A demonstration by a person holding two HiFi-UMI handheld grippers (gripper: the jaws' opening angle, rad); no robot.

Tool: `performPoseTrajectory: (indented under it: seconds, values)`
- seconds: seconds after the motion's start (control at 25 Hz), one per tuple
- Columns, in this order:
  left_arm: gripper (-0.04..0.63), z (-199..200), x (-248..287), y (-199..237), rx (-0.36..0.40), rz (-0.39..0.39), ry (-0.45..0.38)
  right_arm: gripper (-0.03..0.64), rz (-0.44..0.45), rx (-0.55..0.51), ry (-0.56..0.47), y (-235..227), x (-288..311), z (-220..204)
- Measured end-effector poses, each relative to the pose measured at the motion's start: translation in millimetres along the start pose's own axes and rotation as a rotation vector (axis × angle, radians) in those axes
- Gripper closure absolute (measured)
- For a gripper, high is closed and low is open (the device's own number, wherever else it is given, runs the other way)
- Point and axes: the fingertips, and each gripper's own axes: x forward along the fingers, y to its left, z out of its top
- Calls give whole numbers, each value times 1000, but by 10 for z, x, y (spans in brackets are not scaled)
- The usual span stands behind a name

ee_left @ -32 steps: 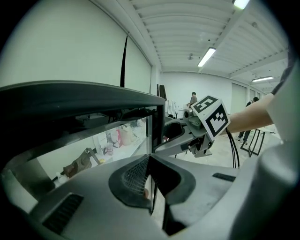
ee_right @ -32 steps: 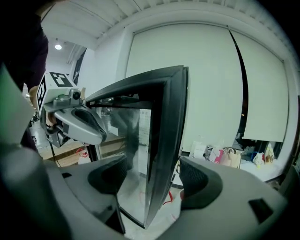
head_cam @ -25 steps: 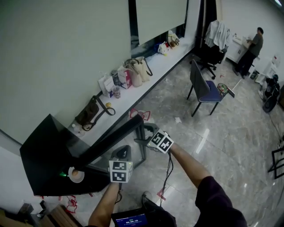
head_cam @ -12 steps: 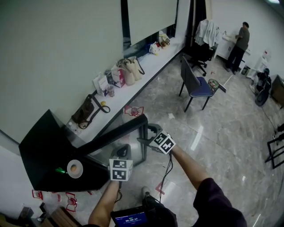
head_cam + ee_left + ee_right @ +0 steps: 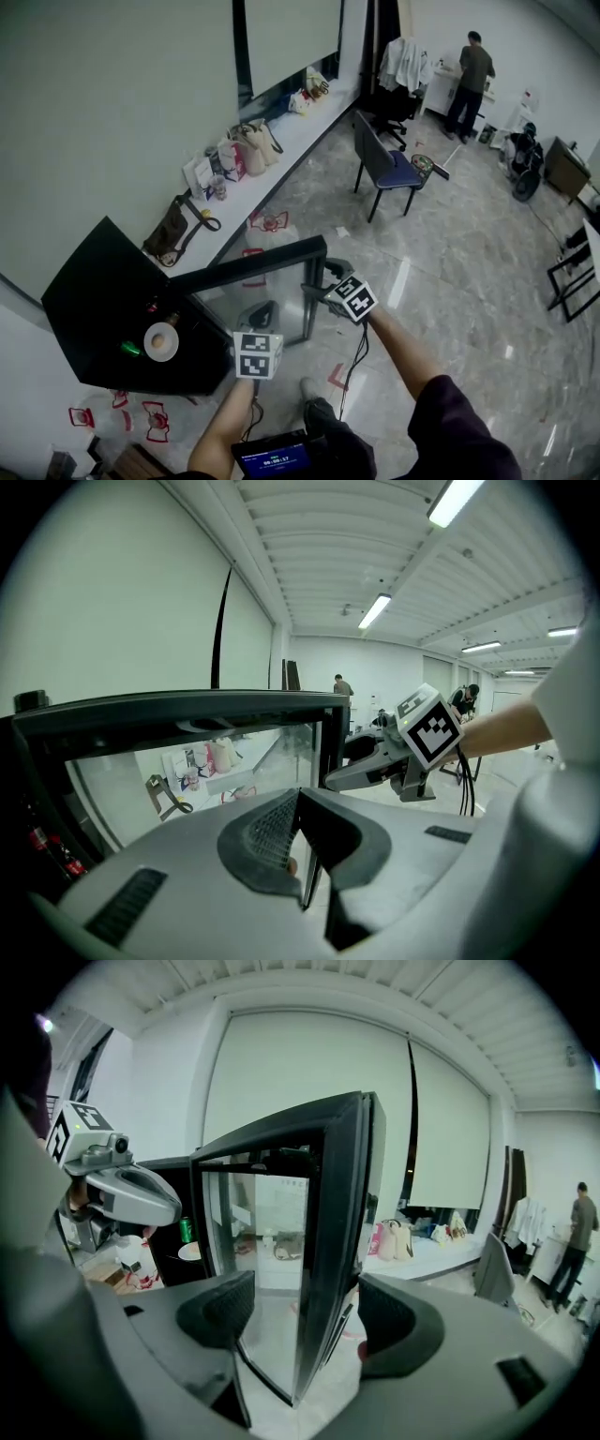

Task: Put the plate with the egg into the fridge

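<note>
Plate with egg, behind fridge door: light, brittle, egg rolls; grasp the rim. Left hand-held gripper closed, empty; right hand-held gripper apart, straddling the door's edge.

1. Saw handbags lined along a white ledge under the window.
2. Noted a blue chair on the marble floor.
3. Spotted a person standing far back.

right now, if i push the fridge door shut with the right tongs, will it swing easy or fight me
The door looks like rigid glass in a black frame, so it should swing as one stiff piece. The right tongs straddle its edge open, so it may slip between them. The fridge looks small; a hard shove might shift it.
</note>
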Motion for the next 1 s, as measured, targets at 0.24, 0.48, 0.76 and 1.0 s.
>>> performPoseTrajectory:
  seconds: [0.24, 0.48, 0.76, 1.0]
  values:
    - [584, -165, -632, -224, 31, -60, -20, 284, -134, 57, -8, 449, -517, -181]
    - [584, -470, -1000, -565, 58, -131, -14, 284, -173, 68, 4, 1051, -827, -392]
    - [584, -621, -1339, -1024, 11, -146, -30, 284, -85, 11, 14, 1871, -1161, -528]
    - [584, -698, -1734, -1228, -51, -64, -43, 284, 26, -49, -1, 2454, -1499, -526]
